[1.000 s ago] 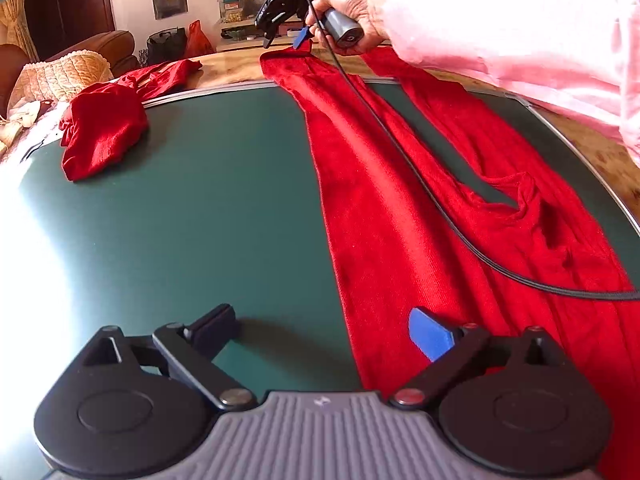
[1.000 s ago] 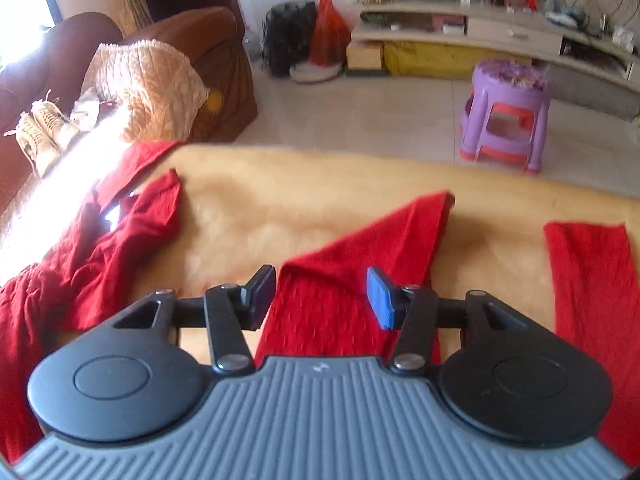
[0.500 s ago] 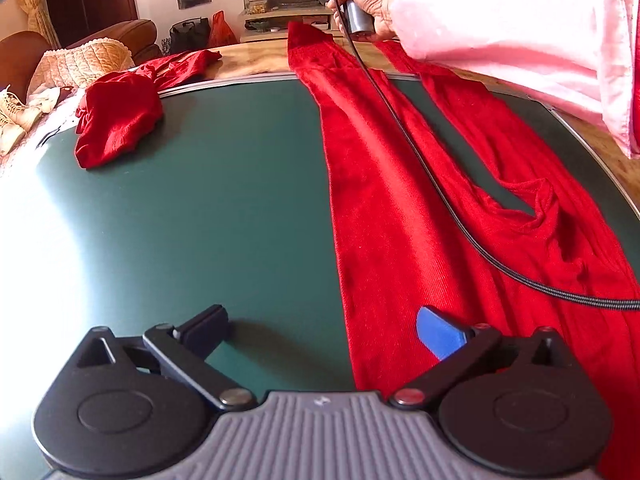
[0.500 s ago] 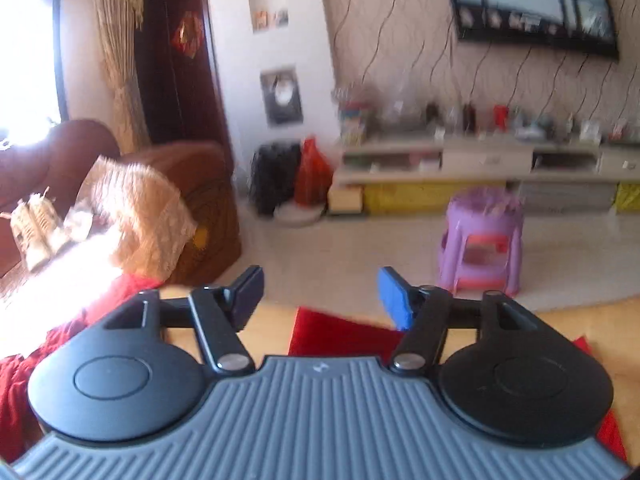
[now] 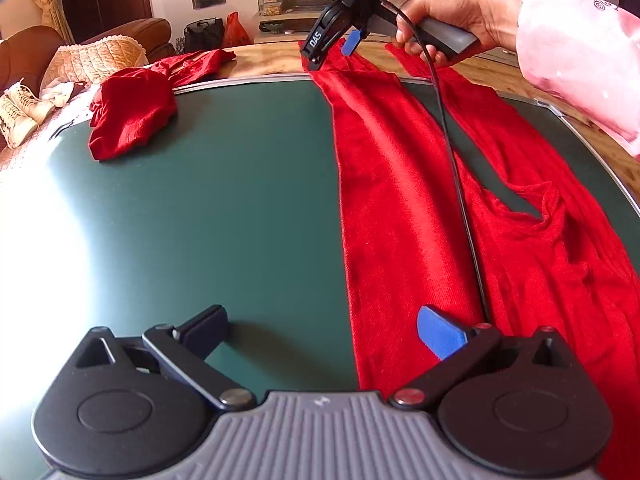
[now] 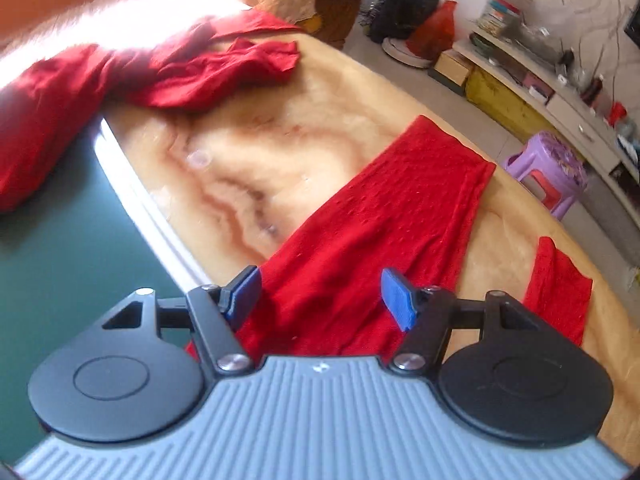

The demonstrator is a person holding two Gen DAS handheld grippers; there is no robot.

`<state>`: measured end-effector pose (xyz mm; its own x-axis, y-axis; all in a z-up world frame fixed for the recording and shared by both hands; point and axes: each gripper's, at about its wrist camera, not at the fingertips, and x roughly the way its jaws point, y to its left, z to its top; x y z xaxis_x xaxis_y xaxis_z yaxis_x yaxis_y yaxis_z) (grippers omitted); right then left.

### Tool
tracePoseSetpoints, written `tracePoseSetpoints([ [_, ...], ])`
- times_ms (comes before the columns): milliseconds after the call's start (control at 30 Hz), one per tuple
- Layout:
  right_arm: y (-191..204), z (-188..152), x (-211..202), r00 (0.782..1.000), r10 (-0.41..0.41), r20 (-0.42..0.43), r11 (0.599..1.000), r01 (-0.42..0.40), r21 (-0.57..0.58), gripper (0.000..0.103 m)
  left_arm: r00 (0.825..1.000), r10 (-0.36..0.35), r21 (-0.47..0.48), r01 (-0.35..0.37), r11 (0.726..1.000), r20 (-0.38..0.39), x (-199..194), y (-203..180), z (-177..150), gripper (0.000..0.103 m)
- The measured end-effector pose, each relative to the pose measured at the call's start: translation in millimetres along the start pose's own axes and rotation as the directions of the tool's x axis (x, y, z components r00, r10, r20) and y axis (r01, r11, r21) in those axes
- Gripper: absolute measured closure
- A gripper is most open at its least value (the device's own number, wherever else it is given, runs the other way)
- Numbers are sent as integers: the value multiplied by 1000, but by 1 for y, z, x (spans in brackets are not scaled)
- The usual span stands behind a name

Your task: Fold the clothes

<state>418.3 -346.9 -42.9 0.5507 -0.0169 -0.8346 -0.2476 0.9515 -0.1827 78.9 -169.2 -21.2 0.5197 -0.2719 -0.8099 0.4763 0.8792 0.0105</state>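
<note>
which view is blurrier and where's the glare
Right wrist view: motion-smeared throughout, sunlight washing out the crumpled red garment at top left. Left wrist view: sharp, a white sun patch bleaching the dark green mat at left, fisheye bowing its rim.

Left gripper (image 5: 322,330): ribbed grey housing, two black rounded lobes each with a round embossed disc, black linkage arms pinned by silver and reddish screws; one finger black, the other capped with a blue pad. Right gripper (image 6: 320,294): same build, pale ribbed housing, black lobes, silver screws, blue pads on both fingers (image 6: 394,298). Seen from the left wrist view, the right unit carries white "DAS" lettering on black, a grey handle, and a thin black cable (image 5: 460,200) trailing from it. The person wears a loose pale pink sleeve (image 5: 580,52).
</note>
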Motion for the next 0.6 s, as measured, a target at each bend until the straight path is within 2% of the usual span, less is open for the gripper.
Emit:
tracePoseSetpoints([
  [133, 19, 4, 8, 998, -57, 10, 998, 57, -16, 29, 999, 32, -44, -32, 999, -8, -5, 2, -5, 0],
  [233, 8, 4, 7, 999, 16, 47, 996, -20, 86, 29, 998, 58, -77, -59, 995, -10, -9, 6, -9, 0],
  [300, 2, -2, -1, 997, 16, 70, 989, -26, 143, 28, 998, 67, -85, -68, 994, -12, -11, 9, -10, 0],
  [400, 0, -19, -29, 991, 68, 111, 982, -86, 166, 28, 997, 77, -95, -78, 992, -14, -13, 10, -11, 0],
  [500, 15, -45, -60, 981, 172, 87, 975, -182, 125, 28, 997, 82, -101, -83, 991, -15, -15, 11, -13, 0],
  [600, 42, -70, -73, 990, 140, 33, 990, -141, 22, 28, 996, 87, -107, -88, 990, -12, -17, 11, -17, 0],
])
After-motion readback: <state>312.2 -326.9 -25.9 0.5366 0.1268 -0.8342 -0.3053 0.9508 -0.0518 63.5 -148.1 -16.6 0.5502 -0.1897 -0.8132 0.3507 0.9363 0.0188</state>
